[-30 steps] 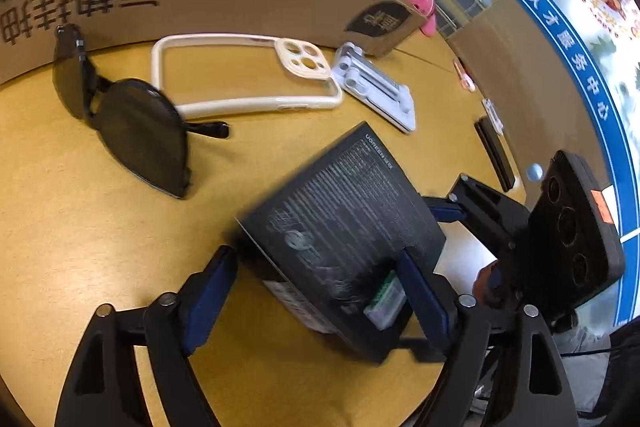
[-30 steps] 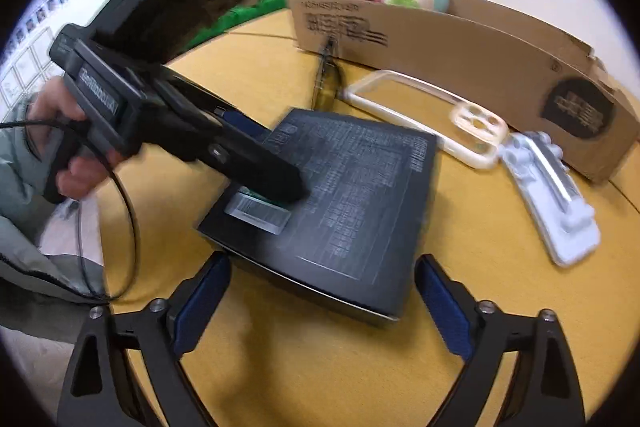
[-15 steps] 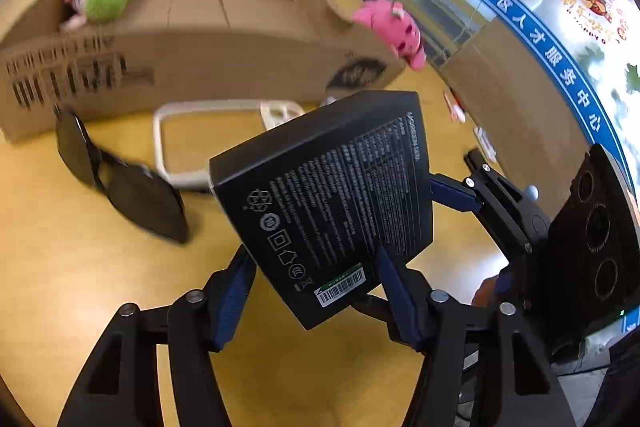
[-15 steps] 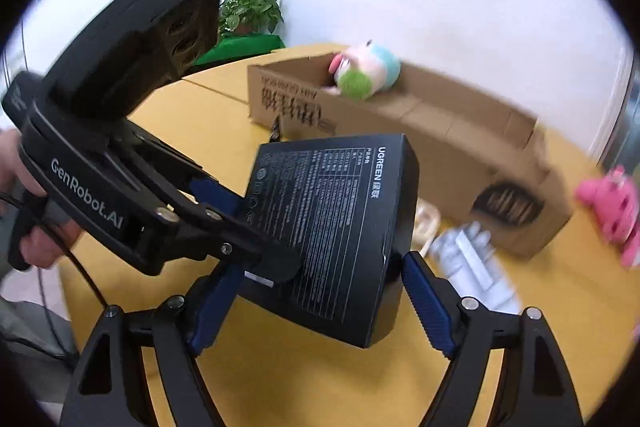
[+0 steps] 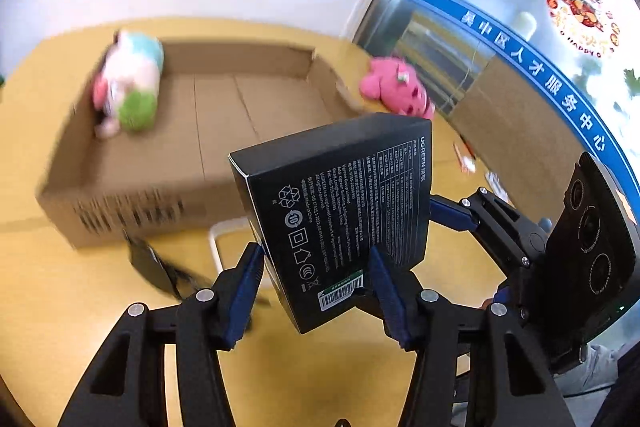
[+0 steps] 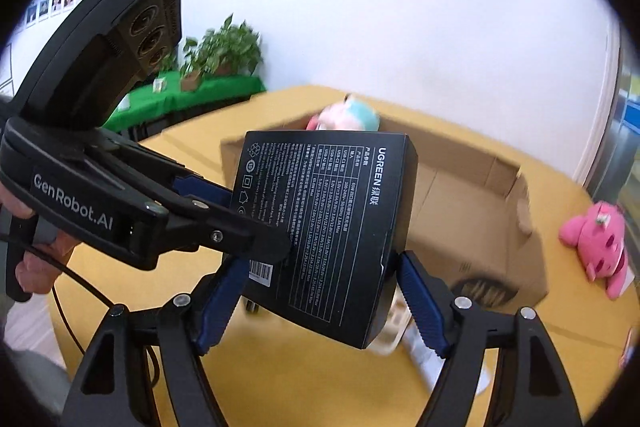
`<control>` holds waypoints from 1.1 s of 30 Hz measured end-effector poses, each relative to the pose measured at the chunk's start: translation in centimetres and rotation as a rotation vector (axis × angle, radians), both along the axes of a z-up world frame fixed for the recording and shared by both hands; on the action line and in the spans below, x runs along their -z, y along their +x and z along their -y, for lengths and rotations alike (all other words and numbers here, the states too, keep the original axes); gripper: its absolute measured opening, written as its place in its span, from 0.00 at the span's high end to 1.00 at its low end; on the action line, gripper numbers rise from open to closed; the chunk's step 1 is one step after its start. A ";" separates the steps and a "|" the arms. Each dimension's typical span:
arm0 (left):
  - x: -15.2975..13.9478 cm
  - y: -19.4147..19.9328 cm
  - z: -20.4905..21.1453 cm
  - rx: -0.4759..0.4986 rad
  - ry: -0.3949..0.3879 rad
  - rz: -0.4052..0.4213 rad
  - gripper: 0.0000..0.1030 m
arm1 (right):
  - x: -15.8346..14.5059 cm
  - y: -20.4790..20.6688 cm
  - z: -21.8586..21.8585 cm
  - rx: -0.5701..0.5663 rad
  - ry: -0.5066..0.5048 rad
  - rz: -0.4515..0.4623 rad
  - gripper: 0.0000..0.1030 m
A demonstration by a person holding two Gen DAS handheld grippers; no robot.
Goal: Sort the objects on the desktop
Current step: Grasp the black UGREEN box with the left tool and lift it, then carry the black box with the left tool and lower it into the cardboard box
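- You hold the black box off the table with both grippers, in front of the carton and tilted, printed face toward the cameras.
- Left gripper: jaws have just been closing, and now clamp the box's lower end near the barcode label, one blue pad on each side.
- Right gripper: jaws have also just been closing; they clamp the box across its width, pads on the two long edges.
- In the left view, the right gripper's finger comes in from the right and meets the box's right edge.
- In the right view, the left gripper reaches in from the left, its finger lying over the box face by the barcode; your hand grips its handle.
- Carton: open top, sits on the table behind the box. A pastel plush lies inside at its left end.
- Pink plush lies on the table just outside the carton's right end.
- Sunglasses lie on the table in front of the carton, left of the box. They are blurred.
- White phone case lies in front of the carton, mostly hidden behind the box.
- White stand shows only partly, below the box in the right view.
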State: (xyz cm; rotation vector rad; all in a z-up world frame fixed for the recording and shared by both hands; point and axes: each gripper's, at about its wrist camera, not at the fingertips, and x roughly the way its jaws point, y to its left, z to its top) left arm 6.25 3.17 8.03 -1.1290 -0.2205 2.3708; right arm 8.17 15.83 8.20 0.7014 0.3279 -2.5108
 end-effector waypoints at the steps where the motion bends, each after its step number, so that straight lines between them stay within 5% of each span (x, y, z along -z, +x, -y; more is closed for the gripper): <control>1: -0.8 -0.5 0.1 -0.001 -0.005 -0.021 0.43 | -0.9 -0.6 0.0 0.007 -0.010 -0.019 0.26; 11: -10.3 -6.5 1.0 -0.011 -0.072 -0.264 0.43 | -9.7 -6.5 0.2 0.036 -0.091 -0.208 0.27; 18: -15.0 -12.4 1.4 -0.016 -0.052 -0.347 0.43 | -14.5 -11.9 -0.1 0.043 -0.104 -0.285 0.27; 24: -15.4 -18.5 1.9 -0.045 -0.037 -0.330 0.43 | -15.7 -17.8 0.1 0.044 -0.095 -0.272 0.27; 33: -12.0 -27.8 1.2 -0.053 -0.059 -0.228 0.43 | -12.1 -27.3 -0.3 0.061 -0.135 -0.142 0.27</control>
